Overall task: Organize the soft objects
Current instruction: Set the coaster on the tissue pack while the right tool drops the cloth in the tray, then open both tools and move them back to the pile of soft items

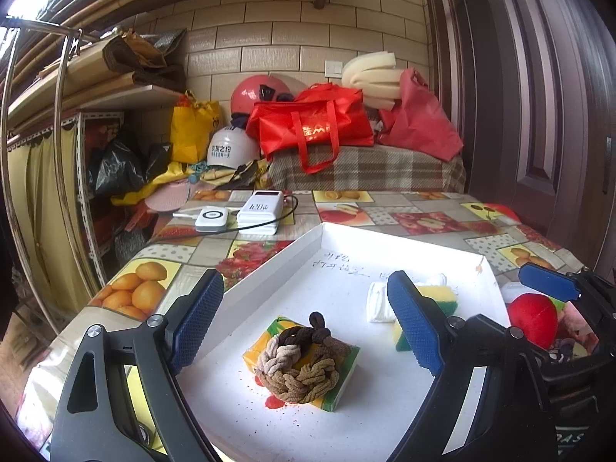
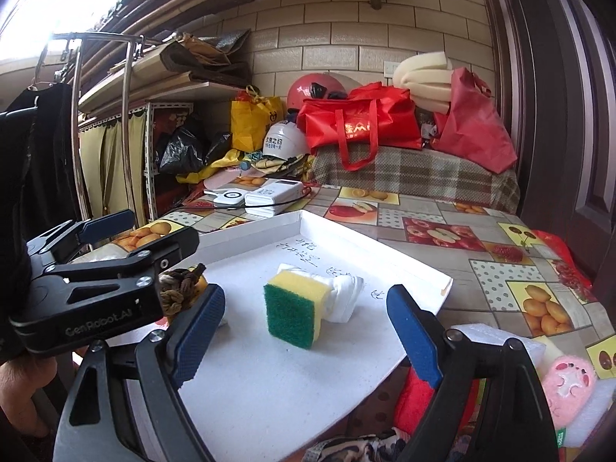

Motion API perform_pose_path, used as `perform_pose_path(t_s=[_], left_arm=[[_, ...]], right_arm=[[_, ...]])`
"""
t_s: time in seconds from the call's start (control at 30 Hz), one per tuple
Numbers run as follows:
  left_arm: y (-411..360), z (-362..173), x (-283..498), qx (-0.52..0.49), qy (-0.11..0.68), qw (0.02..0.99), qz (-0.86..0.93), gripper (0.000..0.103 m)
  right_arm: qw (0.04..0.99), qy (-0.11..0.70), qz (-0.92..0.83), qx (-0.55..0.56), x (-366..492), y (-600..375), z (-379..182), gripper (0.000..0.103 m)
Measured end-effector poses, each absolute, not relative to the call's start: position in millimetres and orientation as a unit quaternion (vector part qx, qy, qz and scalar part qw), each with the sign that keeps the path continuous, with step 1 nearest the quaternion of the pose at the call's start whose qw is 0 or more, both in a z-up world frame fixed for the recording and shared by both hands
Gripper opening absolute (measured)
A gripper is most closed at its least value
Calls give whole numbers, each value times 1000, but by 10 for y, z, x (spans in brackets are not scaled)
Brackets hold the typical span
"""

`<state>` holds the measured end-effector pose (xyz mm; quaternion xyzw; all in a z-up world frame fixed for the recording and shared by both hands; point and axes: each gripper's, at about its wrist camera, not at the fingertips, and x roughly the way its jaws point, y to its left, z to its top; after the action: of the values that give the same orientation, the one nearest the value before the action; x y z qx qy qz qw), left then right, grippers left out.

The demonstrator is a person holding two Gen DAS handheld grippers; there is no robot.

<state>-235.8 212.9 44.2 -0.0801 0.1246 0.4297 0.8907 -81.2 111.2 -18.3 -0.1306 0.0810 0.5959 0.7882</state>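
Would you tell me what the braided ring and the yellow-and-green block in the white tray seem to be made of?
Braided ring: soft stretchy fabric cords, probably elastic hair ties; ribbed, matte, brown-to-beige strands knotted together. Yellow-and-green block: kitchen sponge, apparently yellow foam with a coarse green scouring layer; porous, dull surfaces.

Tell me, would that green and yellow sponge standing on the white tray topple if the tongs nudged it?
Probably. The sponge stands on a narrow edge, leaning against folded white cloth, so a nudge could tip it. It looks light and squashy, likely yielding under a grip.

Black claw (image 2: 306,333) frames carry blue textured pads (image 2: 198,337), silver screws, "GenRobot.AI" lettering.
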Motion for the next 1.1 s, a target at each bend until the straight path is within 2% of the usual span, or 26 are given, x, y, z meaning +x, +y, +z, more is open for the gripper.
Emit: perform_pose_path(t_s=[0.53, 0.77, 1.0, 1.1], left_arm=[[1815, 480, -2275, -70, 130, 917, 372, 88], [1503, 499, -2106, -34, 148, 938, 311, 88], [1013, 481, -1741, 16, 198, 961, 195, 88], [749, 436, -1525, 50, 230, 960, 154, 88]], right_arm=[[790, 105, 594, -105, -653, 736, -184, 86], [821, 114, 554, -80, -283, 328, -132, 86], [876, 89, 471, -49, 199, -409, -61, 86], [894, 103, 436, -26, 474, -625, -49, 86]])
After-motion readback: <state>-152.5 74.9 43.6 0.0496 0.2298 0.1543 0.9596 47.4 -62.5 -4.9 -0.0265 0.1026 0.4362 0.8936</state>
